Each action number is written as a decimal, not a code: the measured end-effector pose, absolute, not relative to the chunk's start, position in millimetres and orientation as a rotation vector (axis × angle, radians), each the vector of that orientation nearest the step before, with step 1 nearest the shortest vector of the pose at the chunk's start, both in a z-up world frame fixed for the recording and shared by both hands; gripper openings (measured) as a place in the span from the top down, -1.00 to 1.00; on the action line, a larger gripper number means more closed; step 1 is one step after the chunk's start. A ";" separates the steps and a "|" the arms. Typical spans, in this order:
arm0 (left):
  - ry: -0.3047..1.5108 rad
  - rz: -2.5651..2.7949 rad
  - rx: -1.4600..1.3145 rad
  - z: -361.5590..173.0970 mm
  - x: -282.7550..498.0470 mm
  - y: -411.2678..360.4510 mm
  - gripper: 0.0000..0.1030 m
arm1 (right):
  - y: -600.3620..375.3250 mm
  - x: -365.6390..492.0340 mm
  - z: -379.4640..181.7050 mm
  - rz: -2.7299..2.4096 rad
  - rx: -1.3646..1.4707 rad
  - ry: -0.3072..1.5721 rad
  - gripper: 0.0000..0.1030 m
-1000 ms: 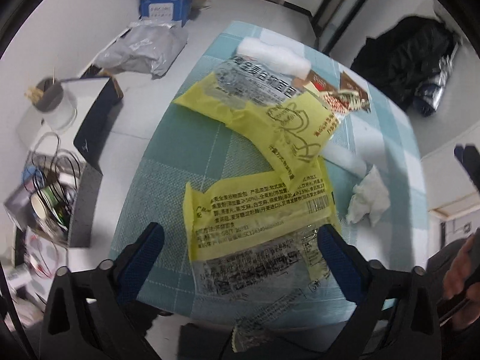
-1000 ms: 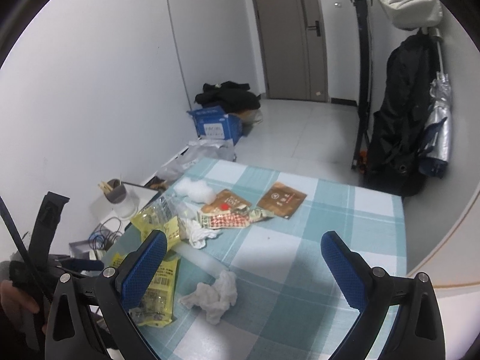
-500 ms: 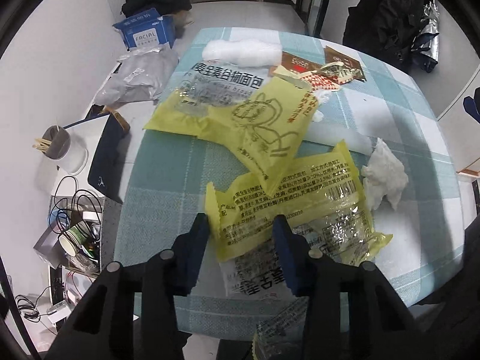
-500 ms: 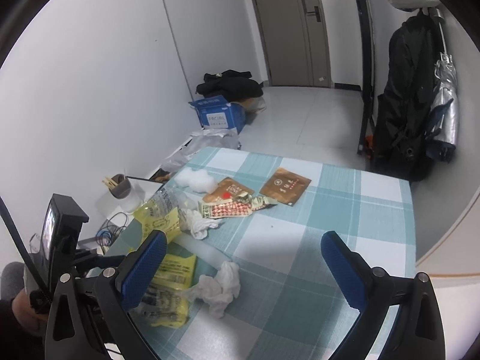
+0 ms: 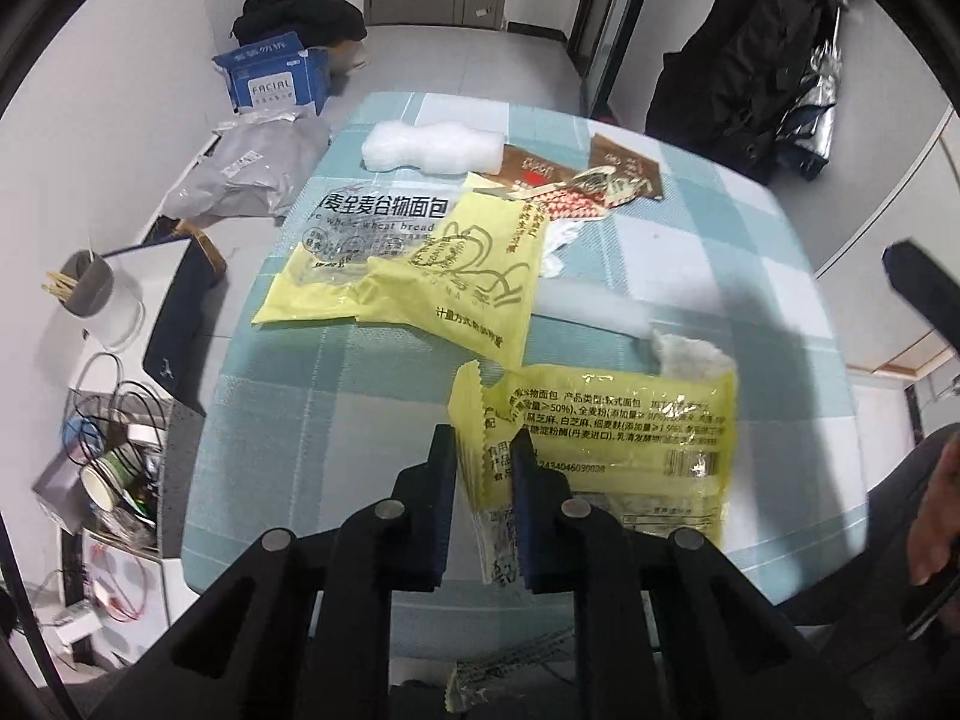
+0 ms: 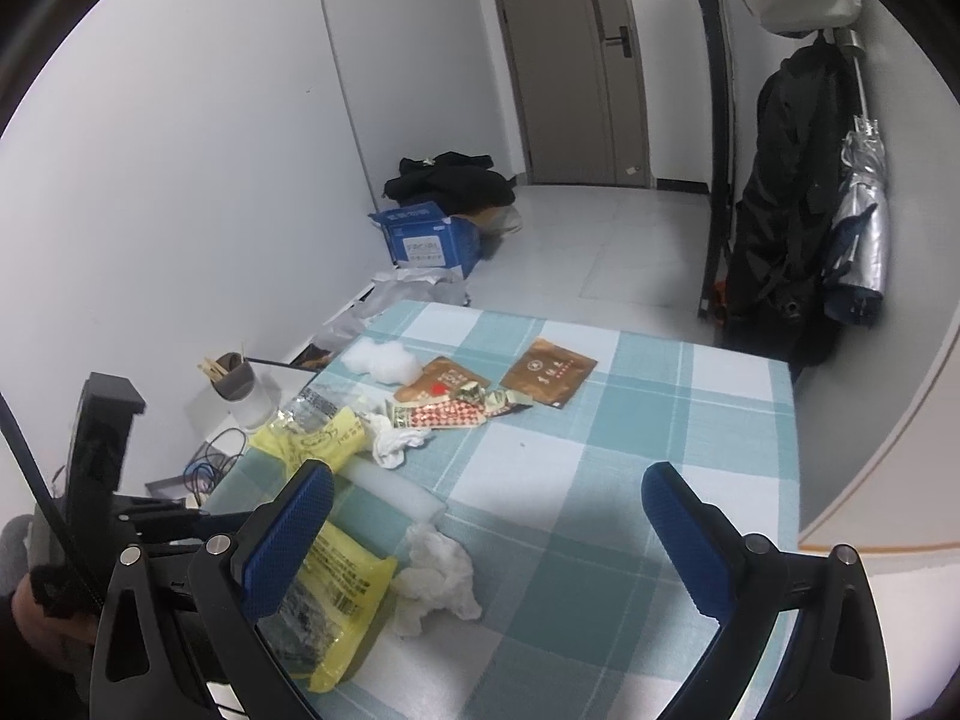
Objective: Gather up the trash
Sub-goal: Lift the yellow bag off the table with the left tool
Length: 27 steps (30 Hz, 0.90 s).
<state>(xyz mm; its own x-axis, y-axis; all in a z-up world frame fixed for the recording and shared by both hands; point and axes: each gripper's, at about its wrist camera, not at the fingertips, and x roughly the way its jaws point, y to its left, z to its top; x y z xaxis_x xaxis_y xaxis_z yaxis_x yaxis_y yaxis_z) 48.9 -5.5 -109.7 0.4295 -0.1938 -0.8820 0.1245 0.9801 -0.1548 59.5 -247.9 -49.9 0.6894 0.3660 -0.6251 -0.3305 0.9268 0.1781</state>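
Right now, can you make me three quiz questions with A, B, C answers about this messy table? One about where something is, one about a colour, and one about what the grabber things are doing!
1. Where is the crumpled white tissue?
A. On the floor
B. On the checked table, beside the yellow bread bag
C. Inside the blue box

2. What colour is the bag that the left gripper has?
A. Yellow
B. Red
C. Purple

3. How does the right gripper stand?
A. Shut on a tissue
B. Shut on a brown packet
C. Open, holding nothing

Answers:
1 B: the tissue lies on the tablecloth right next to the bag.
2 A: the left wrist view shows the jaws pinching the bag's yellow edge.
3 C: its blue jaws stand wide apart above the table.
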 end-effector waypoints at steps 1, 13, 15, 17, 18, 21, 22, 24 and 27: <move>1.109 -0.207 -0.083 -108.2 48.7 -5.9 0.75 | -249.3 57.9 -49.8 0.385 0.053 0.709 -1.00; 1.075 -0.311 -0.130 -86.5 37.1 -37.0 0.76 | -282.2 47.6 -48.9 0.287 0.130 0.724 -1.00; 1.080 -0.326 -0.138 -85.8 38.7 -39.8 0.76 | -288.6 45.8 -49.1 0.267 0.140 0.723 -1.00; 1.084 -0.349 -0.150 -84.4 42.0 -44.0 0.76 | -294.5 43.8 -48.9 0.247 0.152 0.725 -1.00; 1.086 -0.364 -0.155 -83.2 43.7 -46.4 0.76 | -297.7 43.0 -49.0 0.240 0.160 0.726 -1.00; 1.097 -0.445 -0.197 -76.8 52.6 -54.0 0.76 | -304.7 40.7 -48.7 0.212 0.170 0.730 -1.00; 1.100 -0.460 -0.212 -74.7 53.8 -55.5 0.76 | -306.9 39.2 -47.8 0.205 0.170 0.727 -1.00; 1.109 -0.491 -0.255 -70.4 59.7 -55.8 0.76 | -310.3 36.1 -45.9 0.190 0.166 0.717 -1.00; 1.107 -0.503 -0.279 -64.7 62.3 -57.1 0.76 | -317.7 31.5 -40.7 0.171 0.175 0.694 -1.00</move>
